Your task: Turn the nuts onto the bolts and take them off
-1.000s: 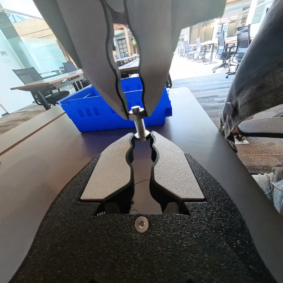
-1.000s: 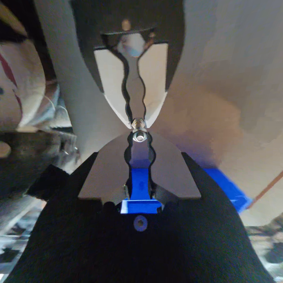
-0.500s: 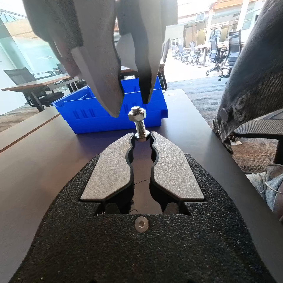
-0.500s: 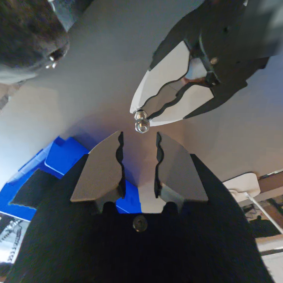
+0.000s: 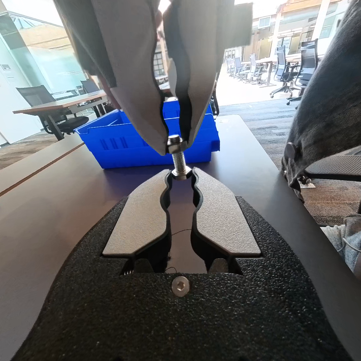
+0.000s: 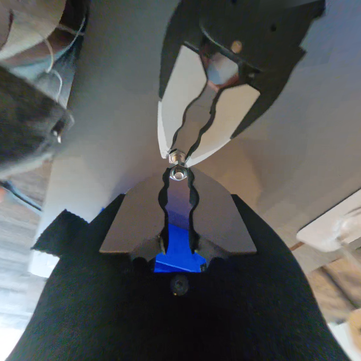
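In the left wrist view a silver bolt [image 5: 178,163] stands upright over the dark table [image 5: 58,205]. My left gripper [image 5: 180,173] is shut on its hex head at the bottom. A silver nut [image 5: 174,146] sits near the bolt's top end. My right gripper [image 5: 175,149] comes down from above and is shut on that nut. In the right wrist view my right gripper [image 6: 176,172] grips the nut [image 6: 176,174] seen end-on, and the left gripper [image 6: 176,156] holds the bolt head [image 6: 175,157] just beyond.
A blue plastic bin [image 5: 127,142] stands on the table right behind the bolt. A person's dark clothing [image 5: 328,107] and a chair seat [image 5: 336,170] are at the table's right edge. Desks and office chairs stand far behind.
Half a second ago my right gripper was open, turned and lifted off the nut. It has come back down and shut on the nut. The left gripper has kept hold of the bolt.
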`<state>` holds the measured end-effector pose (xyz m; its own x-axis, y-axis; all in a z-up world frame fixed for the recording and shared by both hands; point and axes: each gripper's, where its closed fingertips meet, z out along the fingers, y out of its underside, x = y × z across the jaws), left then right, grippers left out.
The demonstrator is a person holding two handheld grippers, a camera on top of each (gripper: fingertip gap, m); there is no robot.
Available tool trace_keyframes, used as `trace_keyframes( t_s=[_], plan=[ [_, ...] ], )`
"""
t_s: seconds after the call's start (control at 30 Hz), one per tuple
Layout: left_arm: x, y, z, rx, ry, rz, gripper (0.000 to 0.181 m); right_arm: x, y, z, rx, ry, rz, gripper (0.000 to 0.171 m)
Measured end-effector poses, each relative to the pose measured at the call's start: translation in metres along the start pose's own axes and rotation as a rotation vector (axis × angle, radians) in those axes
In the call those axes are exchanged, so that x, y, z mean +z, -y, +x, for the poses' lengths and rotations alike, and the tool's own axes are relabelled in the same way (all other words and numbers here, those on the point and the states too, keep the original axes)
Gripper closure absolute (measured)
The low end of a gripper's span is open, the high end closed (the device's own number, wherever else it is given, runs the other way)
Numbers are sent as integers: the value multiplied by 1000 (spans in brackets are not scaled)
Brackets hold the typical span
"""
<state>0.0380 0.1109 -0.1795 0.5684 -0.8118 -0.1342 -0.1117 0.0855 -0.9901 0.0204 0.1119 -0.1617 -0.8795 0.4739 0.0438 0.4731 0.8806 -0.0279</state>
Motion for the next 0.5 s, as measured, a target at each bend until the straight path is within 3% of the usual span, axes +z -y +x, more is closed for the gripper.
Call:
trace_keyframes(
  t_s=[0.17,0.23,0.27,0.33,0.5],
  plan=[
    [1,-3,-2,14,15,-17,163,1,-3,-4,560,-2,-40,154],
    [2,-3,1,20,4,-18,163,1,-2,-7,662,14,-41,149],
    [2,-2,1,16,3,-14,163,1,-3,-7,660,14,-48,139],
    [2,-2,1,6,0,-13,163,0,-3,-5,540,6,-41,128],
    [2,-2,3,11,-12,-14,163,-9,-3,0,-115,-49,-35,129]
  ],
)
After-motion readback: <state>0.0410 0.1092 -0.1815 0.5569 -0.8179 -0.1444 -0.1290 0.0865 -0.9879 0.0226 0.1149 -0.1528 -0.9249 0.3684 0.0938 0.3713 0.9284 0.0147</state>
